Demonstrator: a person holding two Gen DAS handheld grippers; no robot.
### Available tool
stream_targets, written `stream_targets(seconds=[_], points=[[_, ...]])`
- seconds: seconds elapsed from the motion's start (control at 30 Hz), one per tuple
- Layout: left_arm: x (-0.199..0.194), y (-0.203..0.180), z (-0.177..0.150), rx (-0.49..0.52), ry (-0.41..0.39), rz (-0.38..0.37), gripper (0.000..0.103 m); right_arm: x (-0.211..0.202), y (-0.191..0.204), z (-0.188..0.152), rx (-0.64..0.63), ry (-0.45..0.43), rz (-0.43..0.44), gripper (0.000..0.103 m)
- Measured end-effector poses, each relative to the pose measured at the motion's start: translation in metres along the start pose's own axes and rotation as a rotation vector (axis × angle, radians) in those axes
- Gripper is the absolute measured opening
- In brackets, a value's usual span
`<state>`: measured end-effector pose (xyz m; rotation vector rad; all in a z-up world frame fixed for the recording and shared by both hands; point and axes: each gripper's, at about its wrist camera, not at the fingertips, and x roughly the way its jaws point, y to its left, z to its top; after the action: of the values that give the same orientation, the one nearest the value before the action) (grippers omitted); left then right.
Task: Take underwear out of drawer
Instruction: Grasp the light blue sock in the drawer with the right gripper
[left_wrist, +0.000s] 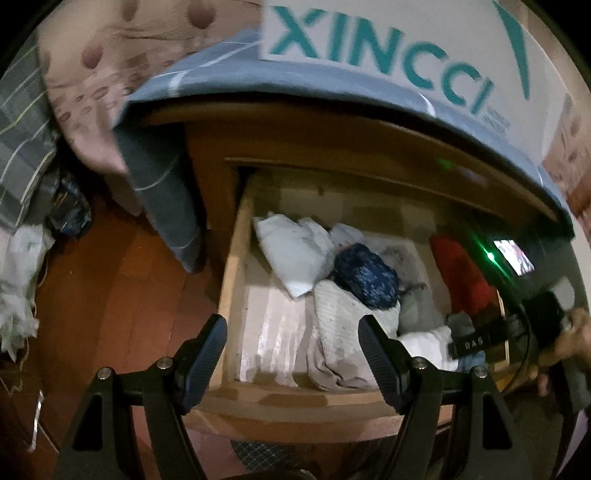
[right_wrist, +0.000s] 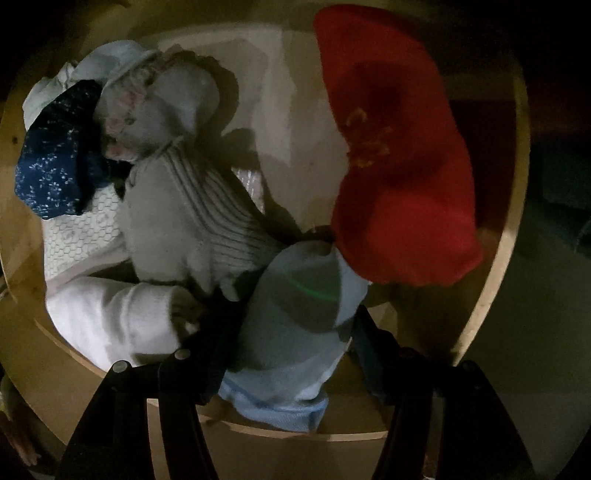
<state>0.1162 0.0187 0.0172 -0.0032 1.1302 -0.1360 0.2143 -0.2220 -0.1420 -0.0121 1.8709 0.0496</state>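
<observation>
The wooden drawer (left_wrist: 229, 295) stands pulled out, filled with folded clothes. In the right wrist view my right gripper (right_wrist: 288, 332) points down into it, and a light blue and grey folded underwear piece (right_wrist: 295, 306) fills the gap between the two fingers, which press on both its sides. The left wrist view shows that right gripper (left_wrist: 469, 345), held by a hand (left_wrist: 576, 339), low at the drawer's front right corner. My left gripper (left_wrist: 293, 325) hangs open and empty above the drawer's front left part.
A red garment (right_wrist: 399, 166) lies right of the held piece. A grey ribbed item (right_wrist: 192, 221), a white roll (right_wrist: 110, 321) and a navy speckled bundle (left_wrist: 365, 277) lie to its left. A blue sheet (left_wrist: 229, 62) and white lettered bag (left_wrist: 388, 40) overhang the drawer. Wood floor (left_wrist: 110, 295) lies left.
</observation>
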Motion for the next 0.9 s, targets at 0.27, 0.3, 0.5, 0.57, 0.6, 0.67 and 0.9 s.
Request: stream_targets(seconds=[0.27, 0.3, 0.5, 0.57, 0.6, 0.67, 0.9], points=[[0.009, -0.01, -0.002, 0.039, 0.046, -0.035, 0.076, -0.01, 0.005, -0.012, -0.034, -0.074, -0.019, 0.042], [0.009, -0.01, -0.003, 0.037, 0.049, -0.038, 0.076, -0.015, 0.005, -0.016, -0.037, -0.106, -0.014, 0.042], [0.012, -0.009, -0.002, 0.038, 0.069, -0.049, 0.076, -0.044, 0.014, -0.04, -0.025, -0.265, 0.005, 0.04], [0.013, -0.011, -0.003, 0.048, 0.083, -0.06, 0.076, -0.053, 0.018, -0.051, -0.028, -0.326, 0.001, 0.04], [0.014, -0.012, -0.003, 0.054, 0.091, -0.064, 0.076, -0.059, 0.02, -0.057, -0.021, -0.359, 0.0, 0.04], [0.017, -0.016, -0.002, 0.069, 0.11, -0.076, 0.076, -0.068, 0.017, -0.074, 0.001, -0.427, 0.013, 0.04], [0.032, -0.045, -0.002, 0.174, 0.185, -0.133, 0.076, -0.086, 0.01, -0.1, 0.021, -0.559, 0.014, 0.04]])
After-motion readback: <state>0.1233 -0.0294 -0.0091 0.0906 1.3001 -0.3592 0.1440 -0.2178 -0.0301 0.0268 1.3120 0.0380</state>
